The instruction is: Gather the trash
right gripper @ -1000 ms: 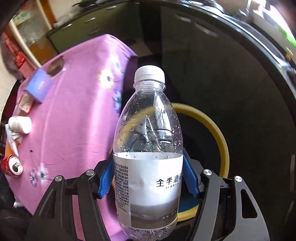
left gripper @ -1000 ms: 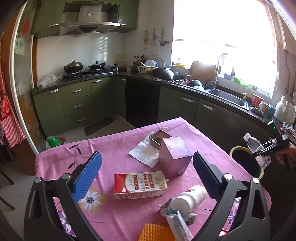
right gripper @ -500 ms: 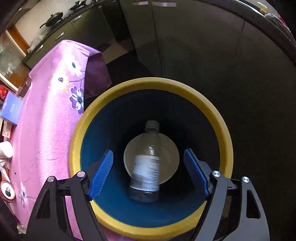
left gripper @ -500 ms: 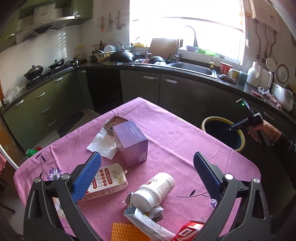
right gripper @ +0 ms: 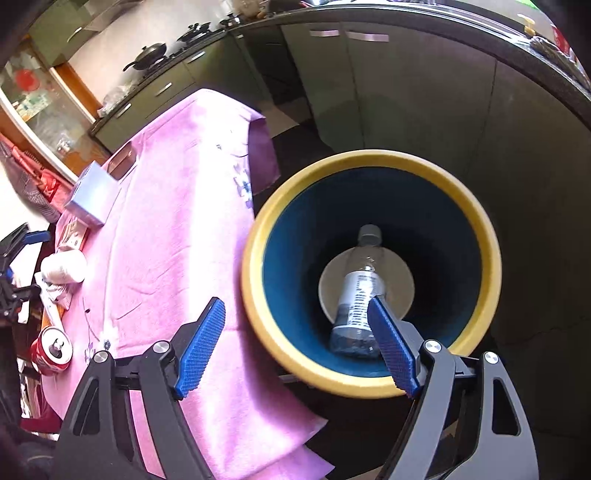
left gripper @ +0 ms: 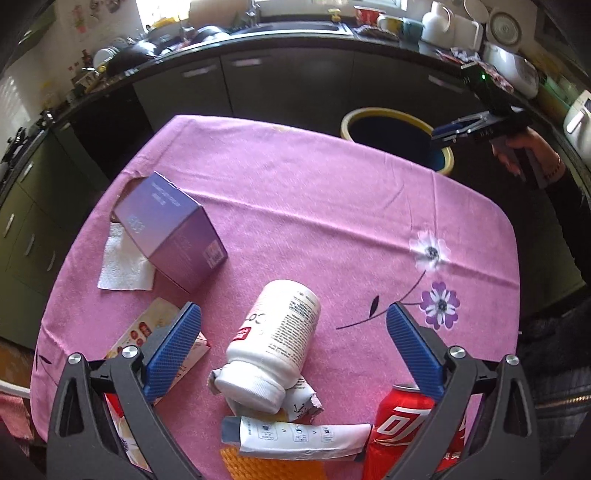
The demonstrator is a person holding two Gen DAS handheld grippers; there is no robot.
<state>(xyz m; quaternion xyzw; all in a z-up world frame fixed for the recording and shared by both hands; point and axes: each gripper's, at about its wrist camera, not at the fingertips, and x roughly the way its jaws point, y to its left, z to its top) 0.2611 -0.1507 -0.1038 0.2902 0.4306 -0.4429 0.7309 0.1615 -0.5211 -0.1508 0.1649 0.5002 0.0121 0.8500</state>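
Observation:
My left gripper is open above a white pill bottle lying on the pink tablecloth, which sits between the fingers. Near it lie a crumpled wrapper, a white tube, a red can, a carton, a purple box and a white napkin. My right gripper is open and empty above the yellow-rimmed blue bin. A clear water bottle lies inside the bin. The bin also shows in the left wrist view.
Dark kitchen cabinets and a cluttered counter run behind the table. The bin stands on the floor between the table's far right corner and the cabinets. An orange sponge lies at the table's near edge.
The right gripper opened and dropped the water bottle into the bin, then drew back toward the table. The left gripper swung right and lowered over the pill bottle.

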